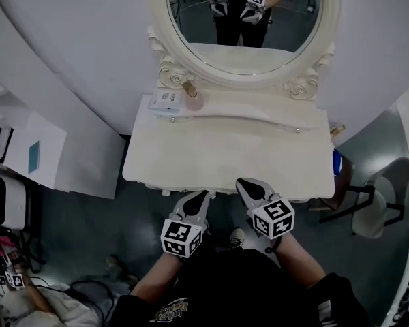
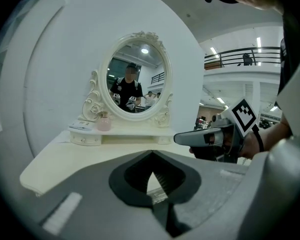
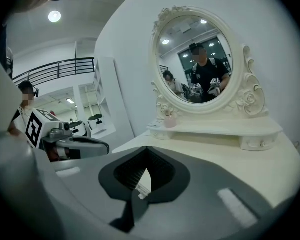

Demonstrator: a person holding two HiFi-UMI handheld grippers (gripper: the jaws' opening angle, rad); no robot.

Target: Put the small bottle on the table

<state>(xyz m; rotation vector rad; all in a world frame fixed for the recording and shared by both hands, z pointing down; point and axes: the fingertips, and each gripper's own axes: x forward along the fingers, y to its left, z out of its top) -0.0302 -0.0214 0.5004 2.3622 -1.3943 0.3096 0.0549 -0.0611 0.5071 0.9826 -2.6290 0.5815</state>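
We look down on a cream dressing table (image 1: 225, 155) with an oval mirror (image 1: 244, 26) at its 12 o'clock side. Under the mirror runs a low raised shelf (image 1: 259, 107). The small bottle (image 1: 193, 99) stands upright on this shelf, not on the table top itself. It is pink with a darker cap, and it sits toward the 11 o'clock corner of the table. At its 9 o'clock lies a flat white box (image 1: 165, 101) (touching it or only just beside it, we cannot tell).

Both tools are at the 6 o'clock edge of the table, well apart from the bottle. The left gripper (image 1: 199, 196) has its tips at the edge. The right gripper (image 1: 247, 184) is at its 3 o'clock, with its tips a little over the table top.

In the left gripper view, the jaws of the left gripper (image 2: 151, 155) are closed with the tips meeting, and they hold nothing. Behind the tips there is only a small hollow, through which the pale table top shows. The bottle (image 2: 104, 121) is far ahead at 11 o'clock, and the right gripper (image 2: 187, 138) comes in from 3 o'clock.

The right gripper view shows the same for the right gripper (image 3: 146, 150): tips together, nothing between them. Here the bottle (image 3: 170, 120) is at about 1 o'clock on the shelf, and the left gripper (image 3: 97, 146) is at 9 o'clock. The mirror reflects a person who holds both tools.
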